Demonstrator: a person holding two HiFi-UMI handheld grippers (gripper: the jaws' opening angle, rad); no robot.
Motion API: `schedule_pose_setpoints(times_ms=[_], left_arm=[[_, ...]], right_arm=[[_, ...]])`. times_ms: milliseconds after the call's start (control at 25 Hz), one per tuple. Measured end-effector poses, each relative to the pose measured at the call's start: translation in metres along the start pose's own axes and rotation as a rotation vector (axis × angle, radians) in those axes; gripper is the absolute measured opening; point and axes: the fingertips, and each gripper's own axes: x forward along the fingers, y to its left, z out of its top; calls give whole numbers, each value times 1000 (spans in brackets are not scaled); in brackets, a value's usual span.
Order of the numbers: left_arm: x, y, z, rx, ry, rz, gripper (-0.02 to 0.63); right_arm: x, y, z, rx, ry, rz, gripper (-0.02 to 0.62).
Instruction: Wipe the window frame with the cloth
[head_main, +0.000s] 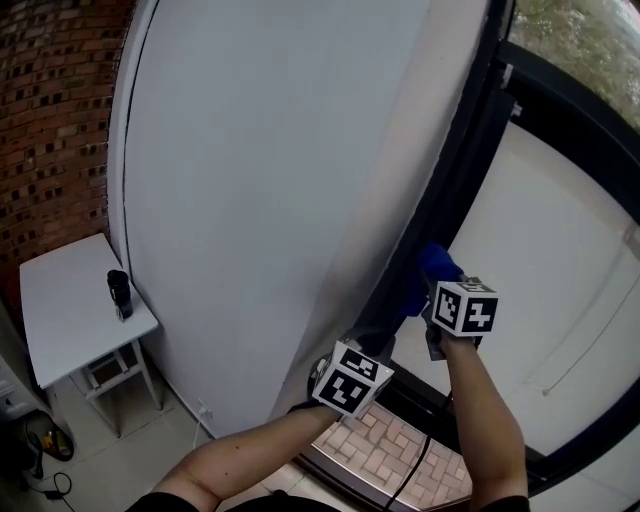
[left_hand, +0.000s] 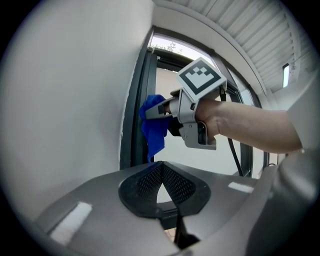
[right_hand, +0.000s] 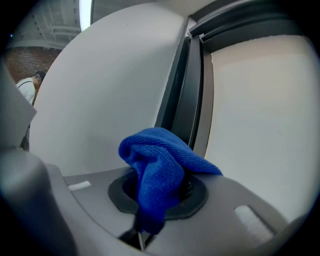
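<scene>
Big white wall (head_main: 260, 170) fills the left and middle of the head view. The dark window frame (head_main: 452, 180) runs up along the wall's right edge, with a pale pane (head_main: 540, 260) to the right of it. Brick wall (head_main: 50, 110) at far left, small white side table (head_main: 70, 320) below it in the corner. A brick-pattern floor strip (head_main: 390, 450) lies at the foot of the frame. Right gripper (right_hand: 159, 192) is clamped on the blue cloth (right_hand: 160, 160), which bunches up out of the jaws and droops over them. In the head view the cloth sits at the vertical frame member, partway up, and looks pressed against it; actual contact is hard to confirm. In the left gripper view the cloth hangs from the right gripper's tips just beside the dark frame. Left gripper (left_hand: 162, 165) is lower, near the frame's base by the wall, with jaw tips meeting and nothing between them; it is aimed up at the right gripper. A small dark upright object (head_main: 119, 293) stands on the table; what it is can't be told.
</scene>
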Motion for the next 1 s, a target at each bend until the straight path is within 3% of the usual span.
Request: schedule_pose_setpoints(times_ms=[240, 480, 1000], left_arm=[[-2, 6, 26, 11, -38, 14, -8], [8, 0, 54, 22, -68, -15, -8], [21, -3, 110, 46, -122, 11, -8]], right_arm=[[-7, -8, 39, -51, -38, -29, 61], [-5, -13, 71, -52, -57, -47, 61], [-16, -27, 140, -66, -124, -61, 61]])
